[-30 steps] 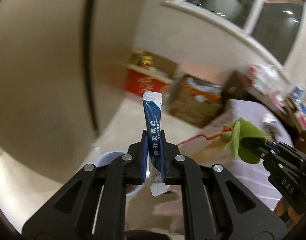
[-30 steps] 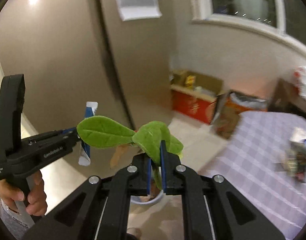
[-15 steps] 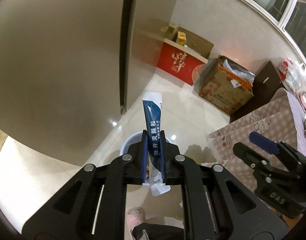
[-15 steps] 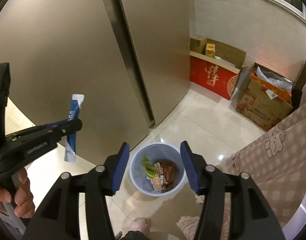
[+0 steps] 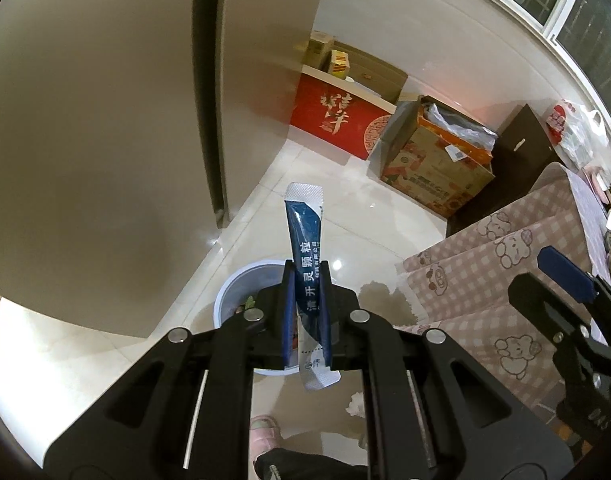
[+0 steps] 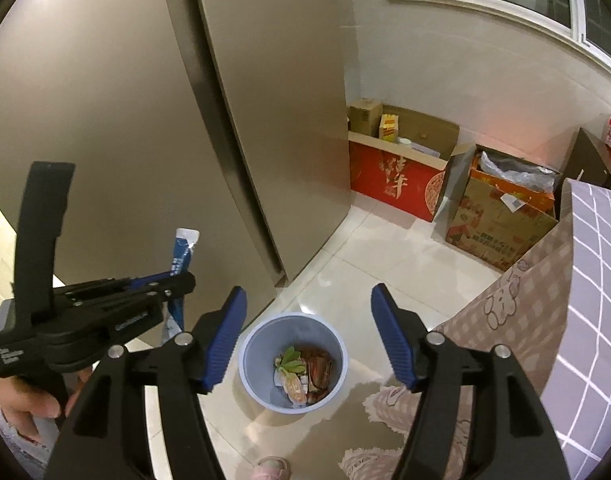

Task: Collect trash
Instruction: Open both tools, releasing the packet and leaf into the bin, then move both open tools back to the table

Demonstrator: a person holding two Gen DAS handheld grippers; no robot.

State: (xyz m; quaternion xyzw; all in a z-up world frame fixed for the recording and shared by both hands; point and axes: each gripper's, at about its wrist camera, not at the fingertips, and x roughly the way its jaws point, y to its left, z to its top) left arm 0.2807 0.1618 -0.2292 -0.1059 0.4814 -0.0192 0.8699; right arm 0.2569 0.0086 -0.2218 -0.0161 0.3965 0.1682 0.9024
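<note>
My left gripper (image 5: 307,272) is shut on a blue and white sachet (image 5: 305,236), which stands upright between the pads. Beneath it on the floor sits a pale blue bin (image 5: 235,288), partly hidden by the jaws. In the right wrist view my right gripper (image 6: 307,336) hangs over that bin (image 6: 257,344); its jaws are opening and nothing is between them. Green leaves (image 6: 291,364) lie in the bin on wrappers and other scraps. The left gripper (image 6: 181,282) with the sachet (image 6: 181,252) is at the left there. The right gripper's blue-tipped finger (image 5: 561,264) shows at the right edge of the left wrist view.
A tall beige refrigerator (image 6: 265,128) stands just behind the bin. A red box (image 6: 393,184) and a cardboard box (image 6: 501,220) line the far wall. A pink checked tablecloth (image 5: 485,280) hangs to the right of the bin. A pink slipper (image 5: 265,436) is below.
My right gripper opened and the green leaves fell from it into the bin. Both grippers sank and tipped down over the bin. The left one kept its hold on the sachet.
</note>
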